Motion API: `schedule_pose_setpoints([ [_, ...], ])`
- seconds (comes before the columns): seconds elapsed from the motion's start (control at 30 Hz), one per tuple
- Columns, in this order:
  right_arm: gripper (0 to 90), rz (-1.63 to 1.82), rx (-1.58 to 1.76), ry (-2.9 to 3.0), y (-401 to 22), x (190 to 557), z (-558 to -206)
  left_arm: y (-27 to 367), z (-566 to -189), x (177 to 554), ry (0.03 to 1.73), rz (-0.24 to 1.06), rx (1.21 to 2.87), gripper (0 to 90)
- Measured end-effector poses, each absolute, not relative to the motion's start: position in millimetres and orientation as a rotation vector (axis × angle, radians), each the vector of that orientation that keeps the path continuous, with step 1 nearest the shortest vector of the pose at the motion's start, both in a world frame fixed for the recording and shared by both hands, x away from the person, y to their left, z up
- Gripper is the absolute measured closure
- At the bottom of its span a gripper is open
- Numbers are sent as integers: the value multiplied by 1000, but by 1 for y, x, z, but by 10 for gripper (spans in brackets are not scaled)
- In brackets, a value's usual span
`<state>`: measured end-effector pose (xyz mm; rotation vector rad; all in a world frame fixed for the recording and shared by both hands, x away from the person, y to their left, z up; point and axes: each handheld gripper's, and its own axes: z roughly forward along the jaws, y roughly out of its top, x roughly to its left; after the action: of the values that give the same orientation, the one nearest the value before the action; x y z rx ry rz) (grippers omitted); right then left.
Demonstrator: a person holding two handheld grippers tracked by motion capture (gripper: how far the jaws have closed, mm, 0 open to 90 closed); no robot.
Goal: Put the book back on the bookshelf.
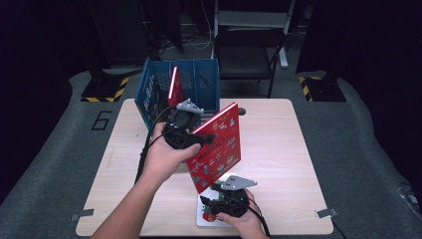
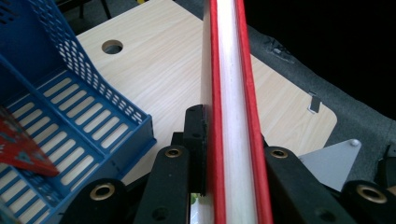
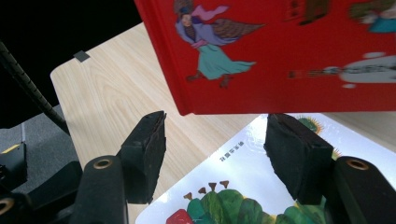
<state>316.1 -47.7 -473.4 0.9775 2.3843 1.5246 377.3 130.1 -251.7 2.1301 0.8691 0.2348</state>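
Glossy red hardcover book pinched in left tool, right tool spread.

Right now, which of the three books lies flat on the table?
The white-covered book beneath the right tongs; the big red book is held aloft, another stands in the blue basket.

Red picture book is hanging tilted in the air over the table, cartoon-figure cover facing the camera, its white page edges running between the red covers. White picture book with green artwork is lying flat at the near table edge, just below the red one.
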Motion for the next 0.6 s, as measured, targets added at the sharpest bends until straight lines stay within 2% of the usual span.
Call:
schedule_pose_setpoints([
  [0.6,387,1481,1017,2479,-37,341,-451,147,-235,386,917,247,2115,791],
])
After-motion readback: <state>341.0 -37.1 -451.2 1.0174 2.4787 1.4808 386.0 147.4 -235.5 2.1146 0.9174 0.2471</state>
